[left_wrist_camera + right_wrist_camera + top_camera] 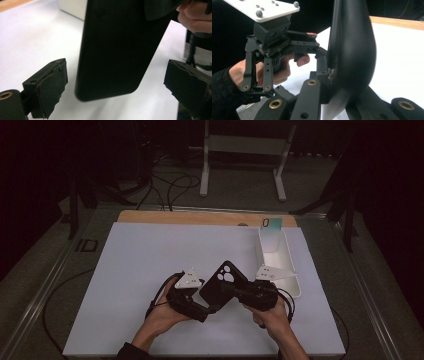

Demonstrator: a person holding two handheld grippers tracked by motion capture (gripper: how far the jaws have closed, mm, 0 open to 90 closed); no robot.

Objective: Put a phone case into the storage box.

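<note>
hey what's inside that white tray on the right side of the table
A mint-green phone case stands upright at the far end of the white tray. The right tongs cover part of the near end, so anything lying there is hidden.

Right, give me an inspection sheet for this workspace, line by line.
Surface: white mat on a wooden table top, bare apart from the items below.
Job's things: black phone case held up between the two grippers; camera cut-outs face up.
Clutter: white tray at the mat's right edge; teal phone case standing in its far end.
Grippers: right hand-held gripper shut on the black phone case; left hand-held gripper open, its pads apart from the case's lower end.
Cables: black cable loops off the mat's left side; more on the floor beyond.
Surroundings: dark room, white stand behind the table.
</note>
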